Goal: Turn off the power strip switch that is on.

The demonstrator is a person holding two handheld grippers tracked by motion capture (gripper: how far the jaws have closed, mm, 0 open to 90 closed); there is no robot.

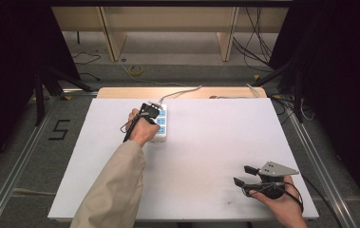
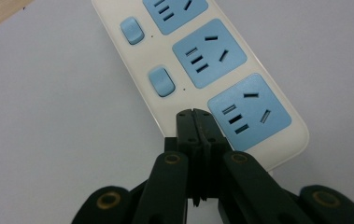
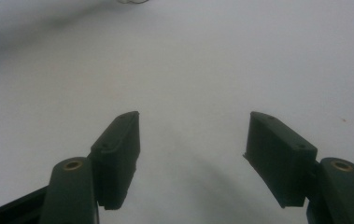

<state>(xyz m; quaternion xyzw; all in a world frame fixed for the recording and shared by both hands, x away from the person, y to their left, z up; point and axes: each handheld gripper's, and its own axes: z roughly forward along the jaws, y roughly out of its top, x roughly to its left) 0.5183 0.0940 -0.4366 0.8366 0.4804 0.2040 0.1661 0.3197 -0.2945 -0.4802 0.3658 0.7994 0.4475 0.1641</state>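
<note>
Jaws pressed together and empty, the left gripper point(image 2: 194, 112) bears on the power strip point(image 2: 137, 65) beside its nearest rocker switch point(image 2: 161, 81), probably pressing next, while the right gripper point(image 3: 191, 140) waits wide open, empty, well away from the strip.

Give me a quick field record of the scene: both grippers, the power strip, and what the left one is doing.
left gripper: jaws closed together, tips on the near end of the power strip beside the nearest socket, in line with the row of switches
power strip: cream body, blue sockets and blue switches, flat on the white table, nothing plugged into the visible sockets
cord: runs off the table's far edge
right gripper: jaws spread, near the table's right front corner, holding nothing
</note>
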